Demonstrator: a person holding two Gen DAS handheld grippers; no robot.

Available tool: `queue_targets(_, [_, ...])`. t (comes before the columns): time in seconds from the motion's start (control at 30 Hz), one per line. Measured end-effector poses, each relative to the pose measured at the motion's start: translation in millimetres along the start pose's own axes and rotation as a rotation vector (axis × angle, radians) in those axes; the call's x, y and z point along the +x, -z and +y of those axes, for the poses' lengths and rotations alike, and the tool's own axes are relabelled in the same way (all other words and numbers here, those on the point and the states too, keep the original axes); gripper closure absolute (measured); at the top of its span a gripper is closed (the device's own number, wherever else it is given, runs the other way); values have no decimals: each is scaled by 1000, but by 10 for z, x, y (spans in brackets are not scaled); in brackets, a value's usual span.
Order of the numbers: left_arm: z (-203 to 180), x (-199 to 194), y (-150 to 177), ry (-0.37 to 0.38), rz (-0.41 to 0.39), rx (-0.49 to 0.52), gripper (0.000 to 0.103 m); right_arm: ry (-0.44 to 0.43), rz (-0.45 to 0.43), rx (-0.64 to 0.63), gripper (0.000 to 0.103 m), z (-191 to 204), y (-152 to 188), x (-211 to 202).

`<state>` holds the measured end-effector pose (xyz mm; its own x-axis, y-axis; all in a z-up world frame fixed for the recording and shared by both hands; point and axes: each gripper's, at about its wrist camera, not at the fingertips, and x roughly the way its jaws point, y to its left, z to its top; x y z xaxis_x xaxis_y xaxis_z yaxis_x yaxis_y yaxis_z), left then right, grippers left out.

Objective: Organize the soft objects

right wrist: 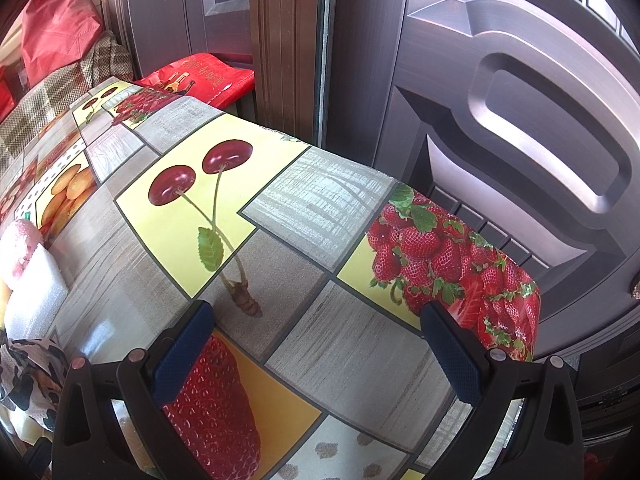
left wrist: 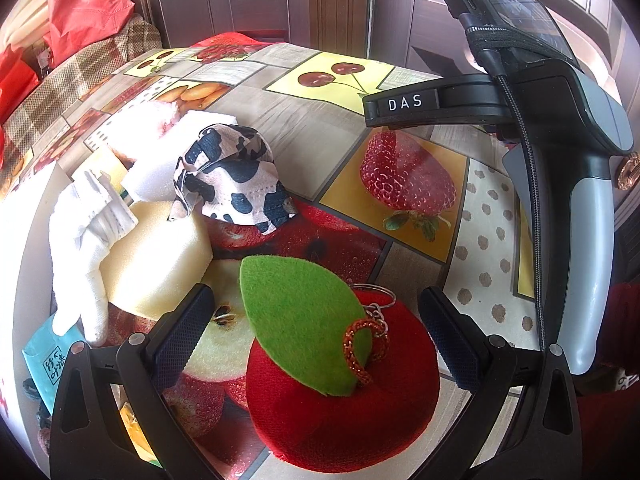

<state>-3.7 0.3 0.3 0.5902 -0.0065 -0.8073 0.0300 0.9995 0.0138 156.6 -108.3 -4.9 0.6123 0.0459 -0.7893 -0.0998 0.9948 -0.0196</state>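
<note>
A red plush apple (left wrist: 340,404) with a green felt leaf (left wrist: 304,320) and a key ring lies on the fruit-print tablecloth (left wrist: 316,128), right between the fingers of my left gripper (left wrist: 316,340), which is open around it without touching. Beyond it lie a cream sponge (left wrist: 156,256), a white glove (left wrist: 88,236), a cow-print cloth mask (left wrist: 236,176) and a white foam block (left wrist: 160,172). My right gripper (right wrist: 316,352) is open over bare tablecloth (right wrist: 320,200) with nothing between its fingers; the mask (right wrist: 28,376) and foam block (right wrist: 36,300) show at its left edge.
The right gripper's body (left wrist: 560,120) hangs at the right in the left wrist view. A brown door (right wrist: 500,120) stands just behind the table's far edge. Red bags (left wrist: 84,12) and a checked cushion (right wrist: 48,96) sit at the far left. A teal packet (left wrist: 44,360) lies near left.
</note>
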Motion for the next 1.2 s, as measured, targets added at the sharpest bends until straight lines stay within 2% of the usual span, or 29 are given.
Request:
queue_targets(0.87, [2, 1, 0, 2, 1, -2, 1, 0, 0, 0, 0, 2, 1, 1])
queue_targets(1.03, [-91, -10, -52, -15, -2, -12, 1, 1, 0, 3, 0, -9, 4, -5])
queue_targets(1.1, [-128, -113, -50, 3, -43, -29, 1, 0, 0, 3, 0, -16, 6, 3])
queue_targets(1.2, [-135, -490, -27, 42, -154, -77, 1, 1, 1, 3, 0, -18, -1, 3])
